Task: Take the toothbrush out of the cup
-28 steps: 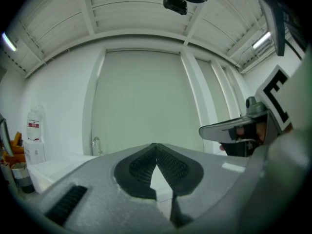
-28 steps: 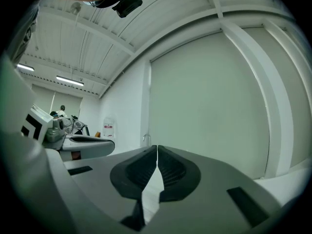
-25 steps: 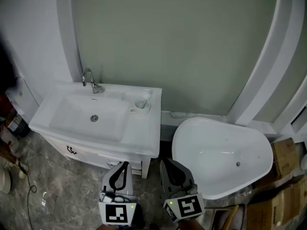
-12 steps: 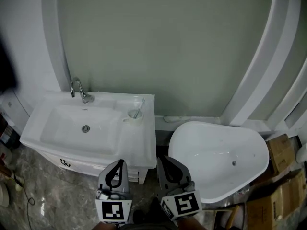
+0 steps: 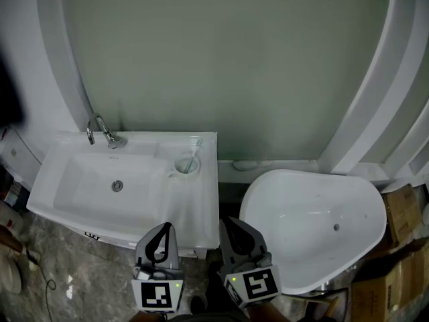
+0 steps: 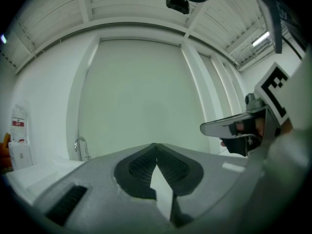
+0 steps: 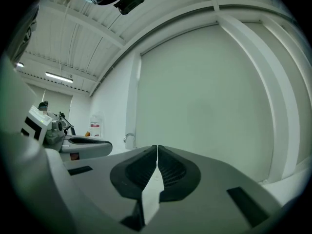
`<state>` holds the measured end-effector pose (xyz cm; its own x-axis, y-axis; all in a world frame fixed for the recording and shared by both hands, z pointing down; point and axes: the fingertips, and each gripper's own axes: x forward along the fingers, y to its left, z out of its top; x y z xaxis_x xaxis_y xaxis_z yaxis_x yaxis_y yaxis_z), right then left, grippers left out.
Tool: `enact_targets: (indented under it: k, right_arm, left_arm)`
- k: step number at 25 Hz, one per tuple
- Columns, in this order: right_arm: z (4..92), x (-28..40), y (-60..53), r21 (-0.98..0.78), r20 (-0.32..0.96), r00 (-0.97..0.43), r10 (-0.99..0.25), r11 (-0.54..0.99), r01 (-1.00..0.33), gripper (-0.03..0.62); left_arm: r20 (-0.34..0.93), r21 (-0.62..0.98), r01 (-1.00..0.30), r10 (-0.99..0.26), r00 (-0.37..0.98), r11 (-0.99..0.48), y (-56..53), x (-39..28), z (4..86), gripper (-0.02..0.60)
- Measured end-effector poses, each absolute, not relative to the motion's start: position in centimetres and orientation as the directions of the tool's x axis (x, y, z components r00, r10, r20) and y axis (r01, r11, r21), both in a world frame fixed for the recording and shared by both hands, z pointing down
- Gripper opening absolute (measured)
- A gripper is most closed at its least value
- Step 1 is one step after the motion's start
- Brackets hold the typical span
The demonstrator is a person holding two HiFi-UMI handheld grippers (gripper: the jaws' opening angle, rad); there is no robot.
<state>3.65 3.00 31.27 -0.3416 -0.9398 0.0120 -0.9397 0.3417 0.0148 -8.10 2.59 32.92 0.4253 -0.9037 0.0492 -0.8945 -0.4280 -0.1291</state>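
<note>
toothbrush in cup, ahead of left tongs, right tongs

Probably a bathroom (boxes nearby): washbasin, bathtub.

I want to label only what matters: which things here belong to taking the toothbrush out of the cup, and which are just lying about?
Job: toothbrush, cup, left gripper, right gripper.
Lying about: sink, faucet, bathtub, cardboard boxes.
</note>
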Motion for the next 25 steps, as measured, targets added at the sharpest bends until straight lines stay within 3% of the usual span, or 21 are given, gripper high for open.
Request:
enact_targets:
  k: [11, 25]
  right_arm:
    - [33.0, 7.4, -6.7, -0.039, 0.046, -0.387, -0.921, 0.385, -0.922, 0.015]
    - [30.8, 8.1, -13.4, -0.029, 0.017, -0.461, -0.887, 0.46, -0.887, 0.015]
  left_arm:
    - [0.078, -0.143, -0.909, -0.92, 0.383, -0.391, -6.4, -4.2, 33.8, 0.014]
    - [0.046, -0.17, -0.938, -0.954, 0.297, -0.301, -11.6, -4.0, 31.3, 0.014]
